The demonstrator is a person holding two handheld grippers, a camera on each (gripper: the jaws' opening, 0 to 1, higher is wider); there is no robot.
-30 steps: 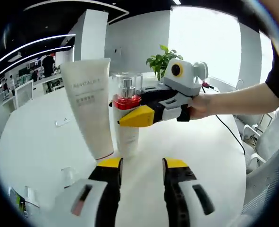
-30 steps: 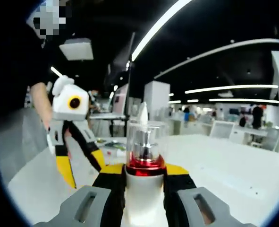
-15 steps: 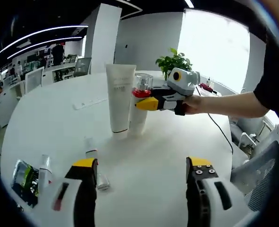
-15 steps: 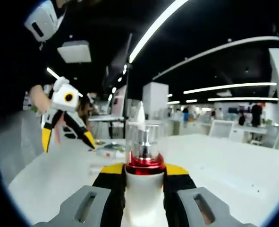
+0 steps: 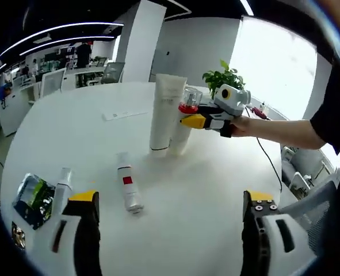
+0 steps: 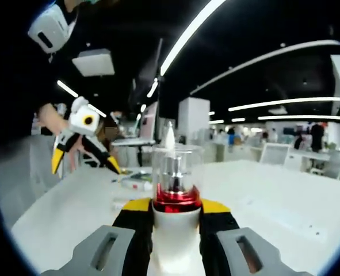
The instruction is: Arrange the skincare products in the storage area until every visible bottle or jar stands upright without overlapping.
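Meanwhile right hand-held gripper clamps red-collared pump bottle; left hand-held gripper wide; labels unreadable.

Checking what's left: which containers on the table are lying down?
The red-labelled tube and the small white tube; the tall tube and pump bottle stand.

The packet (dark, glossy) is too blurred to identify.

Left gripper view: bright, daylight from large window at right, blown out to white. White table evenly lit, soft faint shadows. Strong fisheye bend at edges. Right gripper view: dim, dark ceiling, glaring light strips; near pump bottle sharp, background soft.
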